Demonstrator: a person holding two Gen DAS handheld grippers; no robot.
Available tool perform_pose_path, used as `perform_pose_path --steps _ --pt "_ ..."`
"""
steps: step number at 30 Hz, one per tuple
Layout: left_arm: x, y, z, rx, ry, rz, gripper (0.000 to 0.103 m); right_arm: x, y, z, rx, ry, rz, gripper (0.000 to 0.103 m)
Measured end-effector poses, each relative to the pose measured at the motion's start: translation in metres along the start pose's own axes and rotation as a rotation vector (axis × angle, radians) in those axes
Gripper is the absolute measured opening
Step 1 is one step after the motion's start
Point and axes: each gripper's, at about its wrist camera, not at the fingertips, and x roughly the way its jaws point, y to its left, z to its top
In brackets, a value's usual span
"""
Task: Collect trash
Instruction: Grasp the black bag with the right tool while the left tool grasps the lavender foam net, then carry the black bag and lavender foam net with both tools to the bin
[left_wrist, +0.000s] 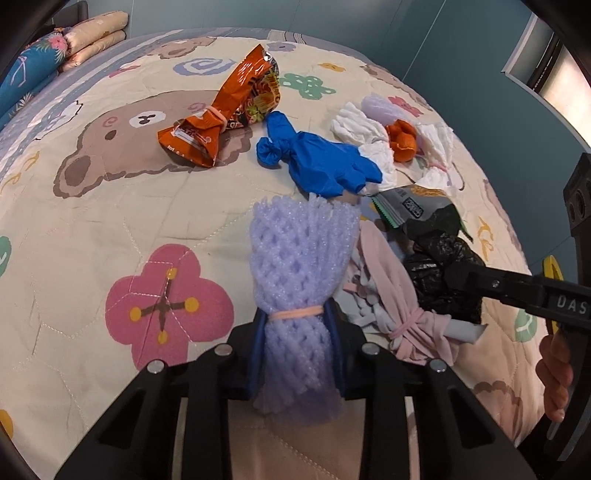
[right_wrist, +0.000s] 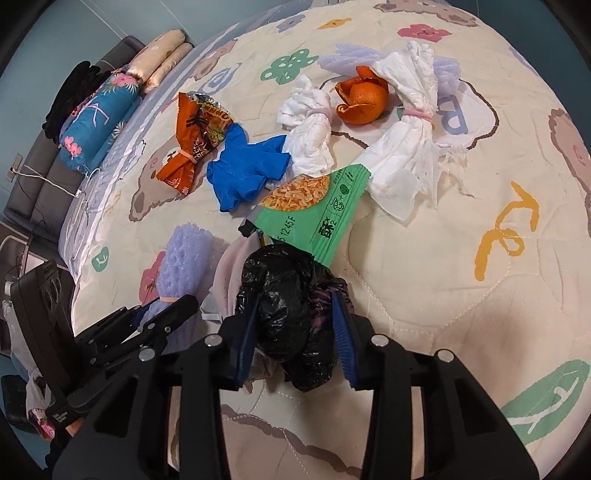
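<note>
Left hand-held gripper (left_wrist: 297, 350) clamps the purple foam net (left_wrist: 301, 266); at its three o'clock, the right hand-held gripper (right_wrist: 293, 328) brackets the black bag (right_wrist: 291, 314), closure unclear, likely for gathering.

Banded, crumpled trash (right_wrist: 310, 144) on quilt (right_wrist: 461, 295)

Bright, even light; strong fisheye edge warping.

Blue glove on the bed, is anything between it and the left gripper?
Yes. The left gripper is shut on the purple foam net, whose fringed top reaches almost to the blue glove directly ahead. Nothing else lies between them.
</note>
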Motion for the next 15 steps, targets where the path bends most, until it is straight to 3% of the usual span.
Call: perform_pose_path --steps 6,15 --pt "-0.013 0.000 -0.001 0.003 -0.022 -0.032 0.028 -0.014 0.001 -0.001 -0.005 -0.022 0.013 0.023" --pt "-0.026 0.003 0.001 -0.013 -0.047 -0.033 0.028 -0.031 0.003 -0.002 -0.014 -0.056 0.038 0.018"
